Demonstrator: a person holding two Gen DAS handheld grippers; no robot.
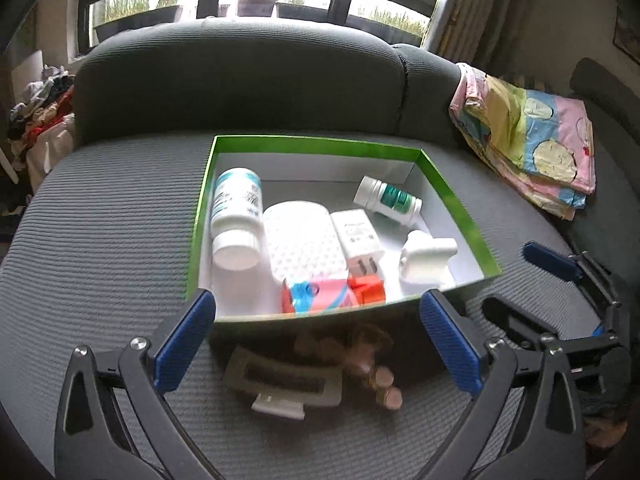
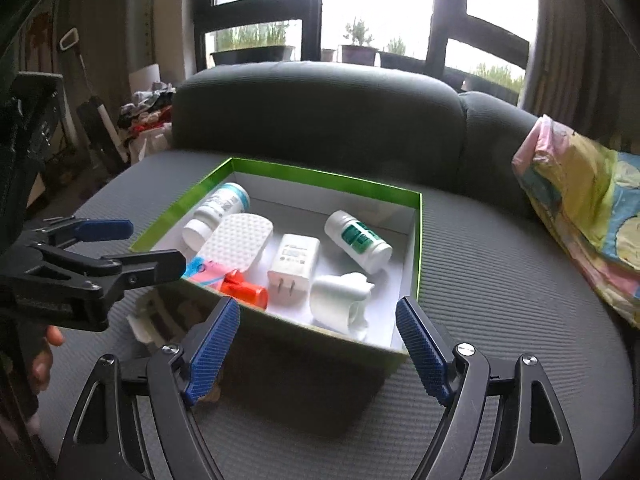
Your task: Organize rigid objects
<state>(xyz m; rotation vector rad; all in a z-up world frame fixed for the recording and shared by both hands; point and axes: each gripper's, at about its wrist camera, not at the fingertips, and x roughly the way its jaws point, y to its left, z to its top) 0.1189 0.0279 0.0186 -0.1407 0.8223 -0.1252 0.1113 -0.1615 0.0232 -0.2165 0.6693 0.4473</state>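
A green-rimmed box (image 1: 456, 200) (image 2: 418, 240) sits on a grey sofa seat. Inside lie two white pill bottles (image 1: 236, 216) (image 1: 388, 200), a white dotted case (image 1: 302, 236), a white charger plug (image 1: 358, 240), a white clip-like piece (image 1: 426, 260) and an orange and pink item (image 1: 332, 294). A grey hair claw clip (image 1: 282, 384) and a brown beaded item (image 1: 380, 376) lie on the seat in front of the box. My left gripper (image 1: 320, 344) is open above the claw clip. My right gripper (image 2: 320, 344) is open and empty at the box's near right corner.
A folded pastel cloth (image 1: 528, 136) (image 2: 588, 208) lies on the seat to the right of the box. The sofa backrest (image 1: 240, 80) rises behind it. A pile of clothes (image 1: 40, 120) sits left of the sofa.
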